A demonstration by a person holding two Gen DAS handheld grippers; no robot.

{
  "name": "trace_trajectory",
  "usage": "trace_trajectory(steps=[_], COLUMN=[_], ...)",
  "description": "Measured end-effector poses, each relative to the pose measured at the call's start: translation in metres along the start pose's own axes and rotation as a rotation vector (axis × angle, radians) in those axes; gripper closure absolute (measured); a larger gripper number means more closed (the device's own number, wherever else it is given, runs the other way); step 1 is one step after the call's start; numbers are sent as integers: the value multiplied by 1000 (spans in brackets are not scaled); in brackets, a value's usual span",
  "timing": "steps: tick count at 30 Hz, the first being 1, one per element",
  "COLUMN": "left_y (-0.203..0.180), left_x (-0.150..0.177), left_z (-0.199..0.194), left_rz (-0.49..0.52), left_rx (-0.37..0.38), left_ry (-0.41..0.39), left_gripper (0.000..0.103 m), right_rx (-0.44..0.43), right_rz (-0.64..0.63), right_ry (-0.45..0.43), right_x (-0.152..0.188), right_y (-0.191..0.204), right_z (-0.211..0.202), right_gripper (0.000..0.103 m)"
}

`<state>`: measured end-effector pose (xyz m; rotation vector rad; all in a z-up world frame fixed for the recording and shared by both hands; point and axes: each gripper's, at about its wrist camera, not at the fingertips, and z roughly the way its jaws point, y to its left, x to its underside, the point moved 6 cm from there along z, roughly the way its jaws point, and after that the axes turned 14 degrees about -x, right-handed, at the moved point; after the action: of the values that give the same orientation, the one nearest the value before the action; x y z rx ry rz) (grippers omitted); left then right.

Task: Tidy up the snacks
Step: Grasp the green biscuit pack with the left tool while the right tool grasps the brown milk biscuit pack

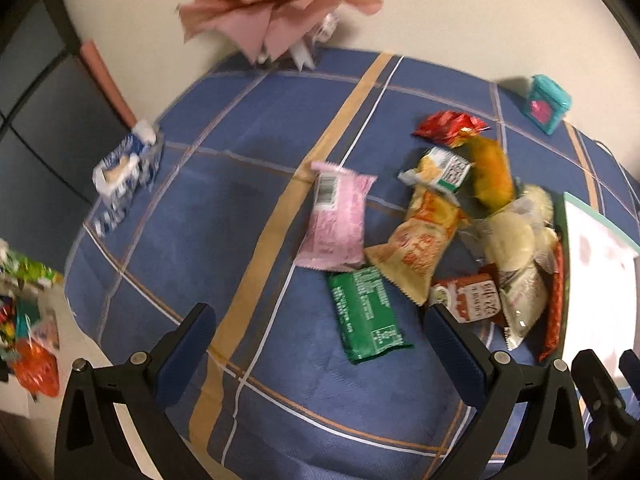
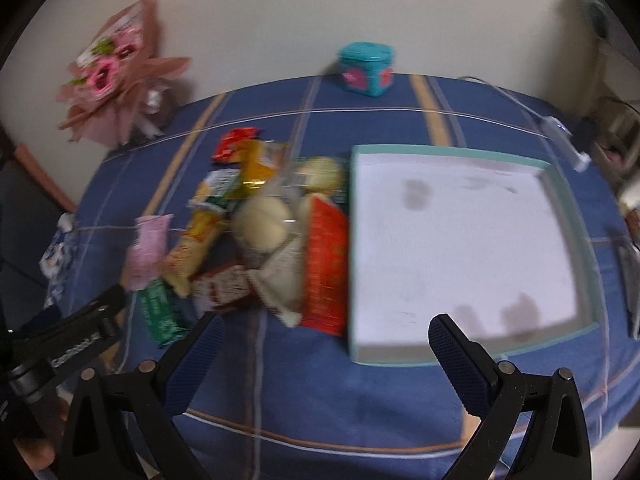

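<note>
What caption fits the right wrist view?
Open right tongs face an empty shallow teal-rimmed white box beside piled snack packets.

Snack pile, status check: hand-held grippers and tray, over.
Left hand-held gripper open, empty. Right hand-held gripper open, empty. Snack pile loose beside tray, tray holds nothing. Path unobstructed.

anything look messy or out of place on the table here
Yes: the snack packets lie in a jumbled, overlapping pile on the tablecloth, beside the shallow white tray, which holds none. Both grippers, left and right, are open.
</note>
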<state>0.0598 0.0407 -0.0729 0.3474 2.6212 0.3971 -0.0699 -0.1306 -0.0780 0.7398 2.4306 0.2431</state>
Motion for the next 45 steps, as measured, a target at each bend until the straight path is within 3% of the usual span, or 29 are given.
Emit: trace_trajectory(steps=[7, 14, 19, 22, 29, 34, 42, 45], left_y=[-2, -6, -11, -18, -24, -28, -30, -30], left_x=[-4, -6, -9, -10, -10, -8, -14, -12], left_z=[24, 50, 58, 63, 84, 96, 112, 112], left_rz=[-49, -98, -94, -87, -83, -77, -81, -86], left_rx=[61, 147, 168, 184, 218, 236, 214, 199], left_ry=[103, 207, 222, 238, 288, 309, 300, 291], left_gripper=[4, 14, 14, 24, 32, 40, 48, 57], right_rx=[-70, -105, -126, -129, -128, -97, -92, -114], right_rz=[-57, -90, -120, -142, -169, -199, -212, -200], right_ry=[83, 134, 166, 182, 232, 245, 274, 268], right_x=[-4, -9, -9, -9, -5, -3, 4, 4], right_y=[30, 36, 48, 55, 66, 72, 80, 83], right_z=[42, 68, 85, 95, 122, 135, 165, 172], right_gripper=[0, 14, 19, 23, 32, 32, 33, 39])
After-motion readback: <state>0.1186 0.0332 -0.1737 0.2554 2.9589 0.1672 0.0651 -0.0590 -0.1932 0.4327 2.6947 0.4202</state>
